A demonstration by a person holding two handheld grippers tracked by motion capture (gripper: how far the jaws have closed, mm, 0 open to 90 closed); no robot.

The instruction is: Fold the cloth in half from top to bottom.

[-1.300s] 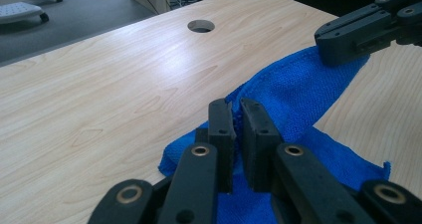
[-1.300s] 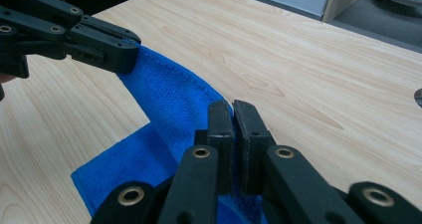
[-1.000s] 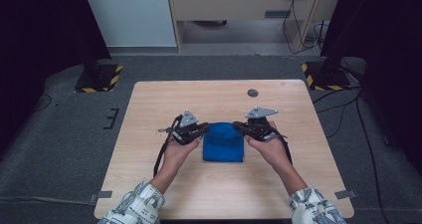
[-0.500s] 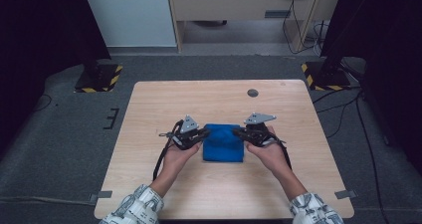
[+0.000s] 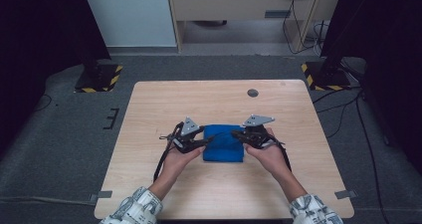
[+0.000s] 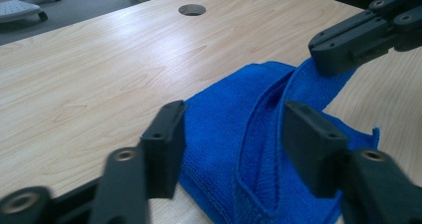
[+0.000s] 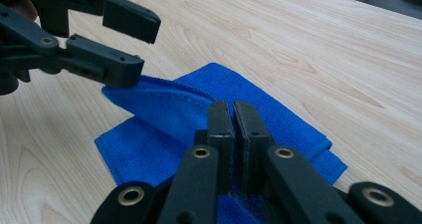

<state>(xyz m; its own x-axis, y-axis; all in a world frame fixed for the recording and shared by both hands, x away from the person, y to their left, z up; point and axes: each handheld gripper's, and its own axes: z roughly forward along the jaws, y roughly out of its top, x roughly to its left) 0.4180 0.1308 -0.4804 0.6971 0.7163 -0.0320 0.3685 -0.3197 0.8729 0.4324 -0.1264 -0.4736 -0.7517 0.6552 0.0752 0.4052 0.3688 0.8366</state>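
A folded blue cloth (image 5: 223,145) lies on the wooden table (image 5: 199,99), a little nearer the front than the middle. My right gripper (image 7: 232,127) is shut on the cloth's top layer (image 7: 169,104) and holds that layer raised in a curved flap. In the high view the right gripper (image 5: 238,133) sits at the cloth's right far corner. My left gripper (image 6: 238,144) is open, its jaws standing either side of the cloth's (image 6: 224,119) raised fold without pinching it. From above, the left gripper (image 5: 206,141) is at the cloth's left edge.
A round cable hole (image 5: 253,92) is set in the table near its far right side. Black stands with yellow-striped feet (image 5: 99,77) flank the table's far corners on the floor. Bare wood surrounds the cloth on all sides.
Both hands have shifted slightly toward the near edge and settled lower at the cloth's sides. The cloth stays where it was.
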